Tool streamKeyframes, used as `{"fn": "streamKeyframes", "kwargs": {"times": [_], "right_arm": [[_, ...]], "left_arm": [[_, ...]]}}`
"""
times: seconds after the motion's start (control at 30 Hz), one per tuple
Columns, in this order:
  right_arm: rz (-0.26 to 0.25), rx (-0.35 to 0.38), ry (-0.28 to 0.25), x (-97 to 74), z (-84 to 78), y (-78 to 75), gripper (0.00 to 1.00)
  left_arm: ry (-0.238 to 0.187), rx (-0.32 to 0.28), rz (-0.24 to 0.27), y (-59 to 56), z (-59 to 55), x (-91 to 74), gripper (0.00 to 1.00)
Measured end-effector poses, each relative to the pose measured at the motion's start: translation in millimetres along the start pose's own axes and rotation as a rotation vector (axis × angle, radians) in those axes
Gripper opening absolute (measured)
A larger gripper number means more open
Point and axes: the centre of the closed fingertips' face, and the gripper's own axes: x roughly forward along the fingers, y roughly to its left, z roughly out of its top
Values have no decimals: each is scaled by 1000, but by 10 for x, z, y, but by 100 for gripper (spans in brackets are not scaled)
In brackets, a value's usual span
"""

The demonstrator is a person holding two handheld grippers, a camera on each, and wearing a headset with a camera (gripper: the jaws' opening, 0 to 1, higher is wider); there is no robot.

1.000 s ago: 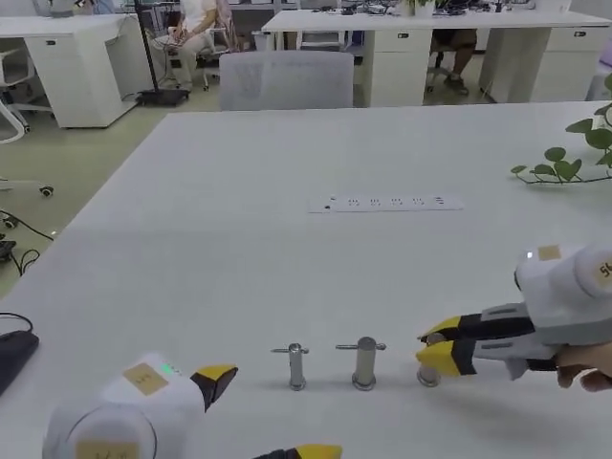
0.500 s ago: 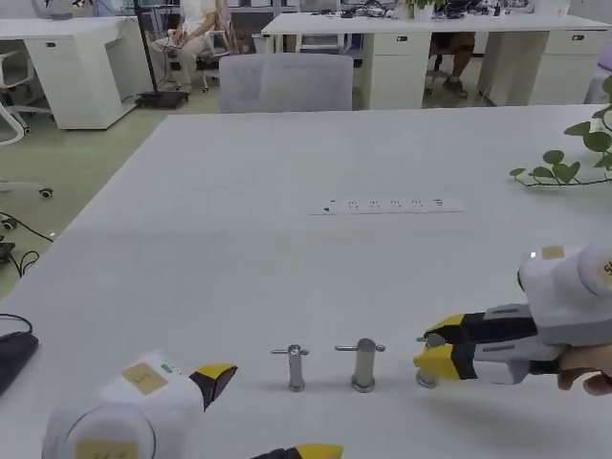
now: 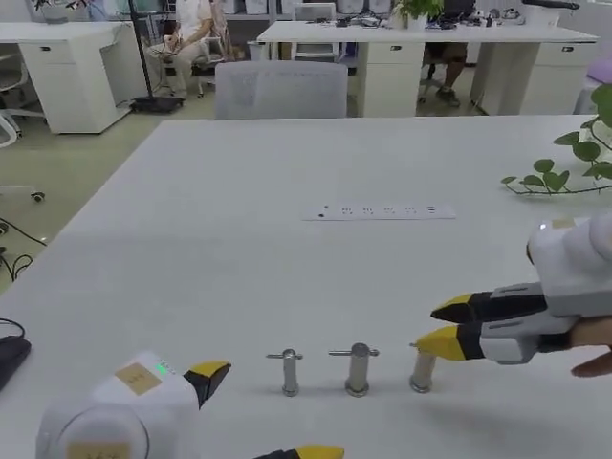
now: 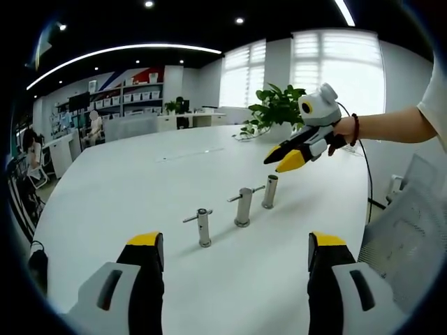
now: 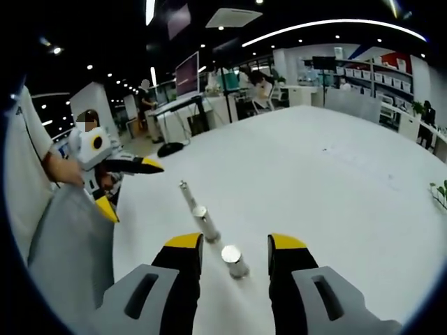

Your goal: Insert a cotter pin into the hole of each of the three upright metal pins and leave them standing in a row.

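Observation:
Three upright metal pins stand in a row near the table's front edge. The left pin (image 3: 290, 371) (image 4: 203, 227) and the middle pin (image 3: 357, 368) (image 4: 243, 206) each carry a cotter pin across the top. The right pin (image 3: 421, 371) (image 4: 269, 191) (image 5: 234, 259) stands just under my right gripper (image 3: 445, 325) (image 5: 235, 243) (image 4: 276, 162), which hovers open above it, apart from it. Its lower finger hides the pin's top in the head view, so I cannot tell if a cotter pin sits there. My left gripper (image 3: 268, 411) (image 4: 235, 244) (image 5: 136, 190) is open and empty, in front of the row.
A white power strip (image 3: 378, 211) lies flat mid-table. Plant leaves (image 3: 564, 167) reach in from the right edge. A grey chair (image 3: 282, 91) stands at the far side, and a dark object (image 3: 8, 349) lies at the left edge. People sit at desks behind.
My right gripper has lifted up and a little to the right, off the right pin, whose shaft now shows below it. The left gripper has stayed put. The head camera shifted slightly.

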Motion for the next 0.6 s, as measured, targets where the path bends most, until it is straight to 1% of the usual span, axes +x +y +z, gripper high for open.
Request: {"fn": "streamKeyframes", "kwargs": {"times": [0.2,0.23,0.43,0.5,0.6], "right_arm": [[-29,8,41,-90,-24,-140,39],[-36,6,57,-105,-49,-176,39],[-59,5,105,-153,-149,-322,39],[-67,-4,130,-164,-198,-373,39],[-74,-3,148,-166,-254,-442,38]], "left_arm": [[-7,-6,-1,4,17,1,87],[-9,-8,-1,5,21,1,88],[-19,-8,5,16,44,1,92],[-19,-14,4,14,42,3,93],[-21,-17,6,18,44,3,95]]}}
